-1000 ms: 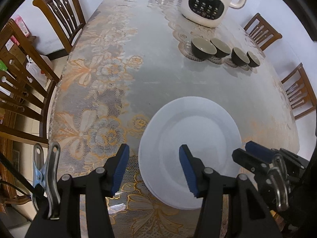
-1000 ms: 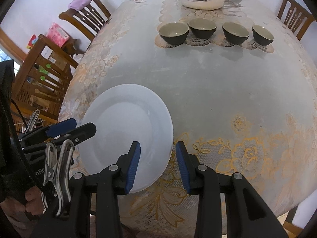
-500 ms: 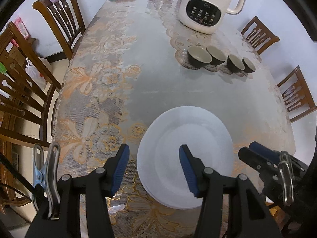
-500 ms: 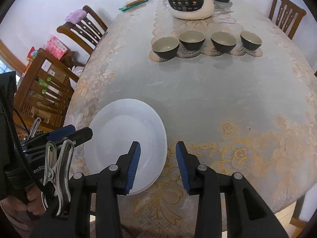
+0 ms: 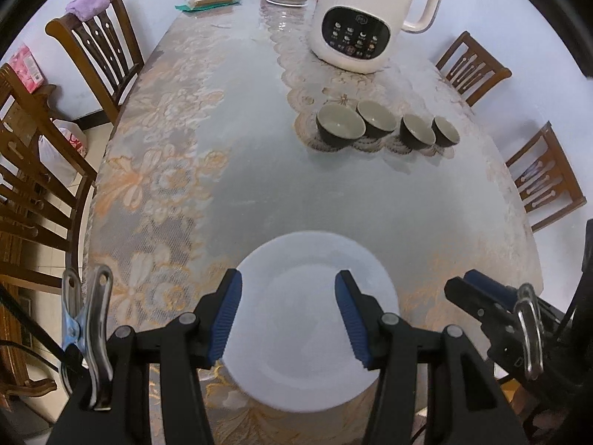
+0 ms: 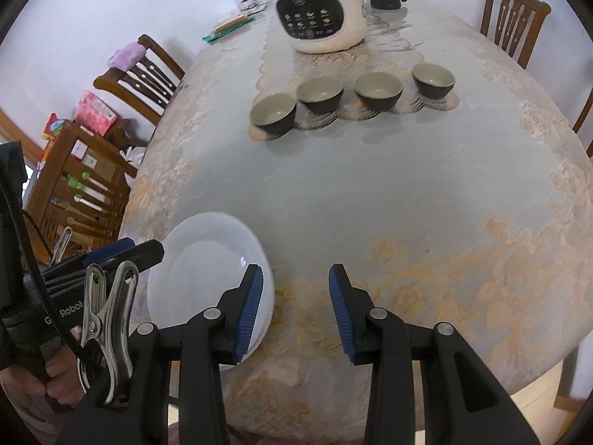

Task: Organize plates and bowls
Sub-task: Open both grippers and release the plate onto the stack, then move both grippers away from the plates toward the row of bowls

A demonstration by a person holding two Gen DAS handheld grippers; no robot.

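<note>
- Left gripper [image 5: 288, 315] hangs over the white plate [image 5: 315, 319] with its jaws apart and nothing between them; right gripper [image 6: 296, 309] is likewise spread and empty, beside that plate's rim.
- Only the right wrist view shows a hand [image 6: 55, 374] gripping the left tool.
- Lace-covered table [image 5: 259, 185], wooden chairs [image 5: 100, 55] around it.
- Four dark bowls [image 6: 322, 92], all empty, stand in a row before a white appliance [image 6: 318, 11].

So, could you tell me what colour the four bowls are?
The bowls are dark outside, pale grey-green inside; right wrist view.
</note>
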